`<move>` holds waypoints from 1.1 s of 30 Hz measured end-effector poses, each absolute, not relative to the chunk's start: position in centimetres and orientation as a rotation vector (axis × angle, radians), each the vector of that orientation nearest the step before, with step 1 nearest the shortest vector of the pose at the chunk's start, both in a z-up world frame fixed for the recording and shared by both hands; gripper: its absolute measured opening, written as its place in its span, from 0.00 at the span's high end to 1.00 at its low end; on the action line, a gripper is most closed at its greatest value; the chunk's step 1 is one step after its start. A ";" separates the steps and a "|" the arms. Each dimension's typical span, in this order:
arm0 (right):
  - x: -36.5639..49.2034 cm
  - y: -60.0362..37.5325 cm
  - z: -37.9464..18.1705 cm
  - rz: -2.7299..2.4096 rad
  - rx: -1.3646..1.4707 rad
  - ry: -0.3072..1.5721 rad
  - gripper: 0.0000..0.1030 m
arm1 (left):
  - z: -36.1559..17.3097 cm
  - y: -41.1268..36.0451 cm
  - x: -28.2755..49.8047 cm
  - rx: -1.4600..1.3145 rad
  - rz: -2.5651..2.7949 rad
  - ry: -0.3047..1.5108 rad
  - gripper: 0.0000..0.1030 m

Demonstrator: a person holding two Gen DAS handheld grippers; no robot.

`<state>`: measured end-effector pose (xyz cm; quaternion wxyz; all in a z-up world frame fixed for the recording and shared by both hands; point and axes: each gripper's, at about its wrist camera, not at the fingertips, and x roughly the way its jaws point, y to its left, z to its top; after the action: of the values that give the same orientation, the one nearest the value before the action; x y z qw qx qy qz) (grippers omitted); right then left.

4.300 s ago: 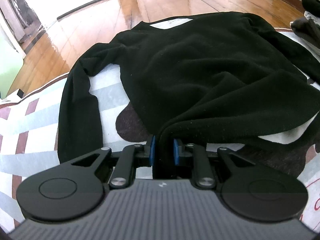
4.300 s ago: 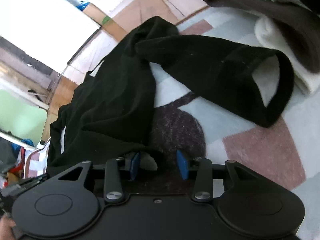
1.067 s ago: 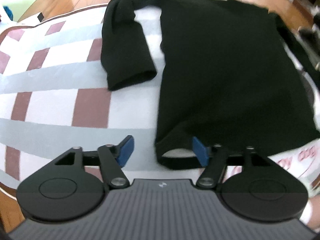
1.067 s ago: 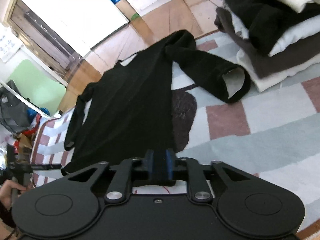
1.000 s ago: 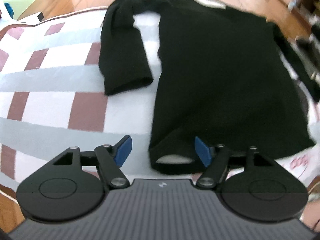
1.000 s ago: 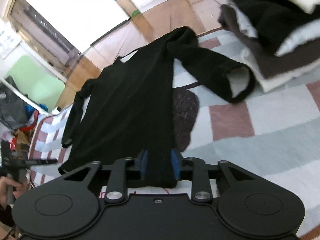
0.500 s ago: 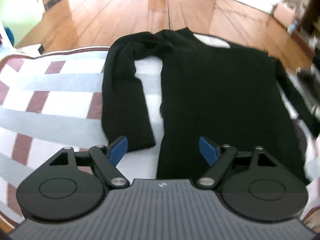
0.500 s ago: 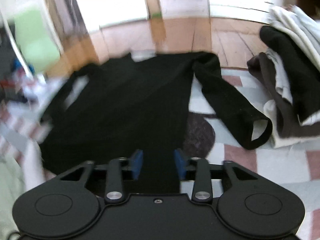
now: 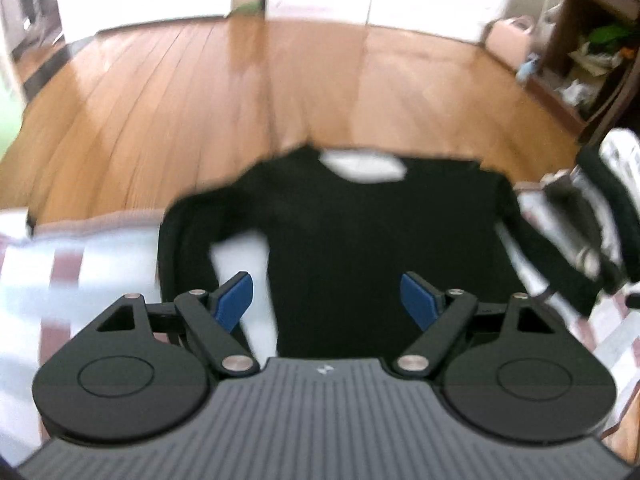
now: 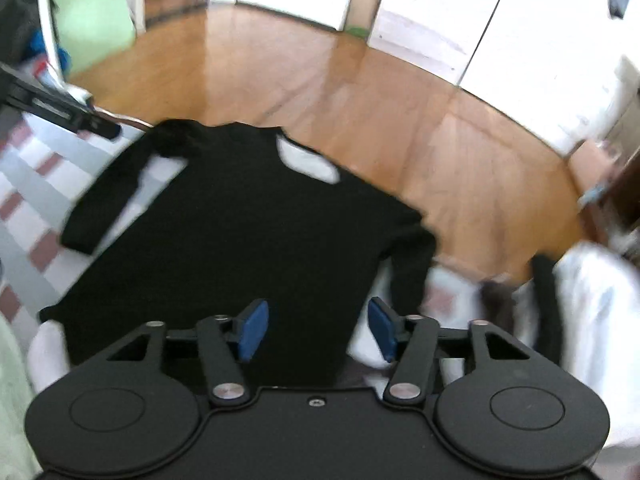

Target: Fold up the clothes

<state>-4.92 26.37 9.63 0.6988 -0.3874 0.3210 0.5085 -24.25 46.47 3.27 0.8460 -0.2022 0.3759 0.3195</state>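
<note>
Lying flat and spread out on a striped rug (image 9: 64,264): black sweater (image 9: 360,240), neckline toward the wooden floor (image 9: 224,92), hem toward both cameras. Both sleeves angled down alongside the body, left-side sleeve (image 9: 180,252) separated from the torso by a strip of pale rug, right-side sleeve (image 10: 412,268) running down past the torso edge. White inner layer visible at the neck opening (image 9: 364,166).

Left gripper (image 9: 326,302): jaws spread wide, blue pads (image 9: 234,300) well apart, nothing between them. Raised above the sweater's lower half, not touching the fabric. Left pad over the gap beside the sleeve, right pad over the torso.

Right gripper (image 10: 318,330): jaws likewise parted, blue pads (image 10: 254,328) apart, holding nothing. Positioned above the hem region near the sweater's right edge, right-hand pad over pale rug just beside the torso.

Stacked at the right of the rug: pile of clothes (image 9: 600,216) in dark and white fabrics, near the right-side sleeve; contact with the sleeve not determinable owing to motion blur. Same pile at the right margin of the right wrist view (image 10: 580,300).

Visible at the upper left of the right wrist view: dark bar-shaped object (image 10: 60,112) just beyond the sweater's shoulder, identity unclear.
</note>
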 end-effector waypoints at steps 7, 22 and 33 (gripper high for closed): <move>-2.6 36.3 13.4 0.950 -1.025 0.881 0.33 | 8.5 49.8 -22.8 -0.349 0.506 0.801 0.14; 2.7 46.4 2.2 1.032 -0.697 0.987 0.96 | -1.5 57.9 -19.7 -0.426 0.707 0.916 0.14; 10.1 44.1 -3.7 1.053 -0.350 1.052 0.88 | -10.7 62.2 -19.0 -0.461 0.854 0.784 0.37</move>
<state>10.13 44.14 -3.74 0.7216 -0.1586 0.4763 0.4767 -18.98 62.20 -10.67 0.8118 -0.2160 0.3669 0.3997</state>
